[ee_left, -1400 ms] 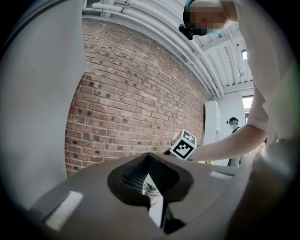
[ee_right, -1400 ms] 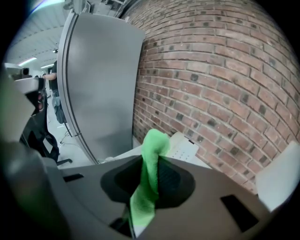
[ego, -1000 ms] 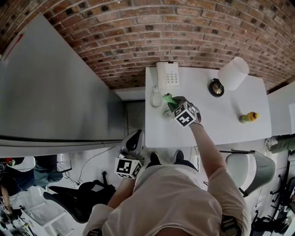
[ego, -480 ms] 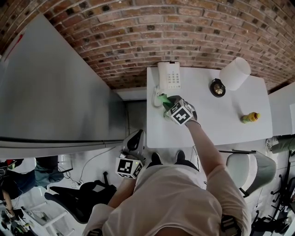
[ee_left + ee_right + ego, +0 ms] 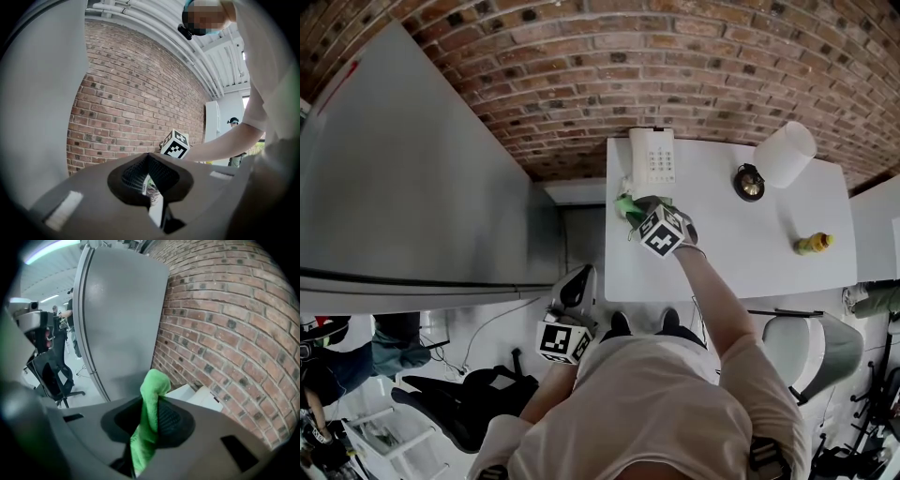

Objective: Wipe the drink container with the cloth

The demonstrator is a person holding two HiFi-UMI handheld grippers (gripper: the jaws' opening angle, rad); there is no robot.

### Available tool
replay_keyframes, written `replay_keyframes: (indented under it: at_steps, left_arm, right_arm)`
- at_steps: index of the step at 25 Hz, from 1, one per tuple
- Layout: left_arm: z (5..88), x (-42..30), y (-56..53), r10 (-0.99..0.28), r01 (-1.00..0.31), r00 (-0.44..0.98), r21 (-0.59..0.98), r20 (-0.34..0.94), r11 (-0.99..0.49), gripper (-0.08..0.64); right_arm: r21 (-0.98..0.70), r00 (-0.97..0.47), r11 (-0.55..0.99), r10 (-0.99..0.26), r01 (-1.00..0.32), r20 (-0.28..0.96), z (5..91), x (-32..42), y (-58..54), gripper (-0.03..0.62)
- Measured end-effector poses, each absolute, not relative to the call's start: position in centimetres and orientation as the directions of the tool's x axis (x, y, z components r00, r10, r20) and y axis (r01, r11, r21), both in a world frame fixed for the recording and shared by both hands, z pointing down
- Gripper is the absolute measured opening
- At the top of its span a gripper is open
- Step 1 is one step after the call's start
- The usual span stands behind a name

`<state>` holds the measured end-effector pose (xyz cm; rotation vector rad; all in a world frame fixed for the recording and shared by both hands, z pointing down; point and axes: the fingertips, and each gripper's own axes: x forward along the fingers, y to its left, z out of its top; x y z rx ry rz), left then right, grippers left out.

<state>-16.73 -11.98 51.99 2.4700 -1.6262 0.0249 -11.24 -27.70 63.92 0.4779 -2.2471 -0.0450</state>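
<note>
Right gripper (image 5: 634,212) is clamping the cloth (image 5: 151,394) over the table (image 5: 731,246) near the phone (image 5: 652,156); left gripper (image 5: 151,186) is hanging closed.

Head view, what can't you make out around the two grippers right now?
Whatever the green cloth touches: head view, the right gripper and the cloth itself cover that part of the white table.
Left gripper view: the left gripper's jaws pinch a white printed sliver; jaws hide the rest, print too small.
</note>
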Motion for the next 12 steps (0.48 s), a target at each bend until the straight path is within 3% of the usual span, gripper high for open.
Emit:
replay_keyframes:
  at_steps: [8,12]
  left_arm:
    - [51.9,-17.2,-11.9,-0.910,-0.912,0.401,0.145,0.109,-0.384,0.009]
    - [52.0,-17.1,-11.9,-0.909,-0.910,0.404,0.145,0.106,-0.388,0.009]
  right_arm:
    - [0.189,-0.605,0.948,-0.310,-0.257,0.734,64.1,-13.0,-25.5,0.066]
    - [0.135,-0.645,0.943,-0.309,-0.306,0.698,63.3,-13.1,-24.9,0.066]
